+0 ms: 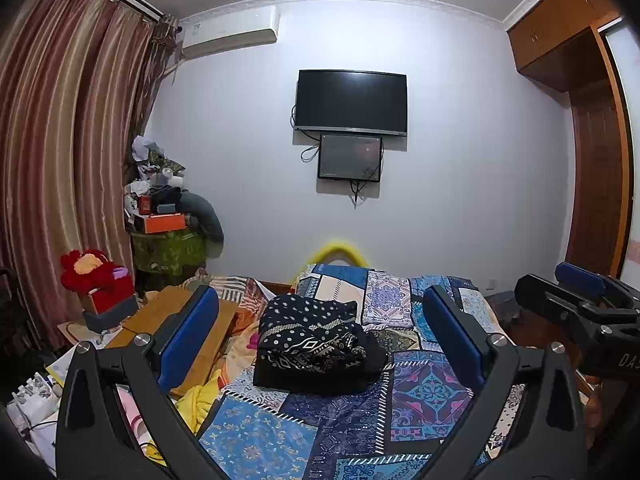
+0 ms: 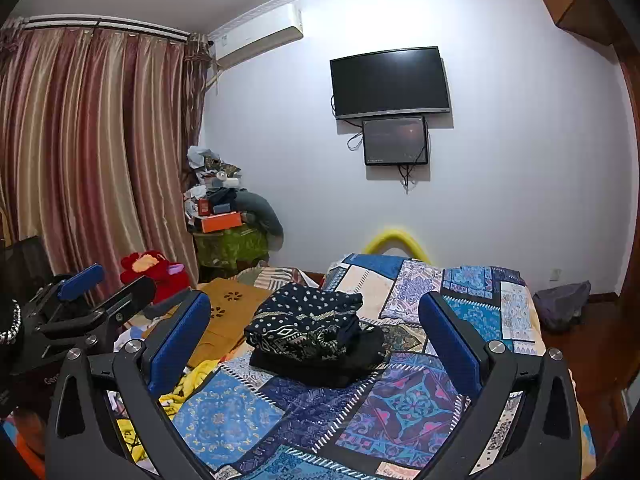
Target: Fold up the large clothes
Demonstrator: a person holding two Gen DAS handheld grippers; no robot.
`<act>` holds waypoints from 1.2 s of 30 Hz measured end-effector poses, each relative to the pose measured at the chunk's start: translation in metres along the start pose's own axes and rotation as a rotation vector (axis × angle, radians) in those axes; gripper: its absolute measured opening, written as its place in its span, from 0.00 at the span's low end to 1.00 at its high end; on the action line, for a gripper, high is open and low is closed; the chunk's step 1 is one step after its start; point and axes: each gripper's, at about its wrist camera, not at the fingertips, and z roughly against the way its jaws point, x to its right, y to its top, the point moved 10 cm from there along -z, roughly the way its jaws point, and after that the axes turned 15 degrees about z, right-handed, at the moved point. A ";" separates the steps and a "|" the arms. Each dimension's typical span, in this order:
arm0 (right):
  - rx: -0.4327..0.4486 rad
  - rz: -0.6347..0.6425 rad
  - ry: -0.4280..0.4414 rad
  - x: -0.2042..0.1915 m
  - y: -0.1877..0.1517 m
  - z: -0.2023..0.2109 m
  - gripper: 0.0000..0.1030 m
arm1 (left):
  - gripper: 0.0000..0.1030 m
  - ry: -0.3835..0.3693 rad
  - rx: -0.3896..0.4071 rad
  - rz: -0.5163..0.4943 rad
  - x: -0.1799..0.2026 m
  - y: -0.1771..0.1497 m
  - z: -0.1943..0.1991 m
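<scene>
A dark navy garment (image 1: 316, 340) with white dots and a patterned border lies folded in a thick stack on the patchwork bedspread (image 1: 424, 396). In the right wrist view the same folded garment (image 2: 312, 336) rests mid-bed on the bedspread (image 2: 404, 404). My left gripper (image 1: 320, 320) is open, held above and short of the stack with nothing between its blue pads. My right gripper (image 2: 314, 320) is open too, likewise held back from the stack. The right gripper (image 1: 580, 300) also shows at the right edge of the left wrist view, and the left gripper (image 2: 96, 288) at the left of the right wrist view.
A wooden board (image 1: 176, 320) and a yellow cloth (image 1: 200, 400) lie left of the bed. A red plush toy (image 1: 96, 272) and a cluttered stand (image 1: 168, 216) sit by the curtains (image 1: 60, 140). A TV (image 1: 351, 102) hangs on the far wall; a wardrobe (image 1: 592, 160) stands right.
</scene>
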 end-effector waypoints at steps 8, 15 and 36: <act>-0.004 -0.009 -0.002 0.001 -0.001 -0.001 1.00 | 0.99 -0.020 -0.024 -0.001 0.003 -0.003 -0.003; -0.002 -0.013 -0.008 0.002 -0.001 -0.001 1.00 | 0.99 -0.032 -0.044 -0.013 0.007 -0.006 -0.005; -0.018 -0.019 -0.021 -0.001 -0.004 -0.006 1.00 | 0.99 -0.034 -0.049 0.000 0.006 -0.007 -0.006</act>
